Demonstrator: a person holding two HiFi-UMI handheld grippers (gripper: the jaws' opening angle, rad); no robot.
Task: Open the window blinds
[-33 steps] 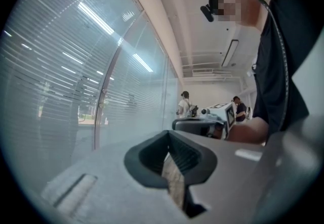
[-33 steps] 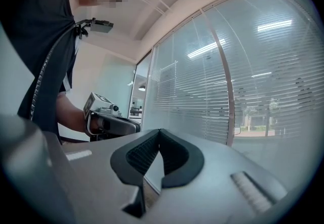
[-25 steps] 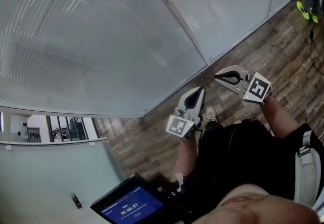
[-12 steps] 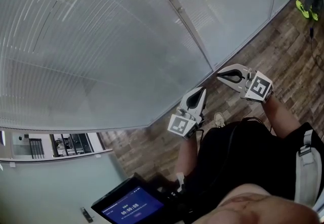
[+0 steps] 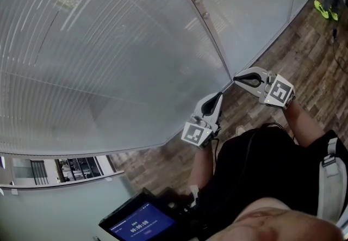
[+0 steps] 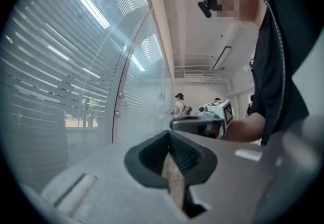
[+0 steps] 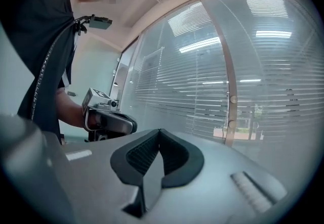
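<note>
Grey slatted blinds (image 5: 109,71) hang lowered behind a glass wall and fill most of the head view. A metal post with round fittings (image 5: 204,17) splits the glass panels. My left gripper (image 5: 219,95) is shut and empty, its tip close to the foot of the glass. My right gripper (image 5: 236,78) is also shut and empty, its tip just by the post's base. In the left gripper view the blinds (image 6: 45,66) lie to the left of the left gripper (image 6: 169,137). In the right gripper view the blinds (image 7: 263,76) stand beyond the right gripper (image 7: 159,134). No cord or wand shows.
Wood-plank floor (image 5: 304,44) runs along the glass. A dark tablet (image 5: 144,223) sits at the person's waist. Yellow-green shoes (image 5: 323,10) lie at the far right. A pale teal wall (image 5: 54,207) is at lower left. A distant person (image 6: 178,104) stands down the corridor.
Both grippers have moved toward the glass wall, staying shut. The blinds' bottom edge and the post have slid lower and rightward in the head view as the person came closer.
</note>
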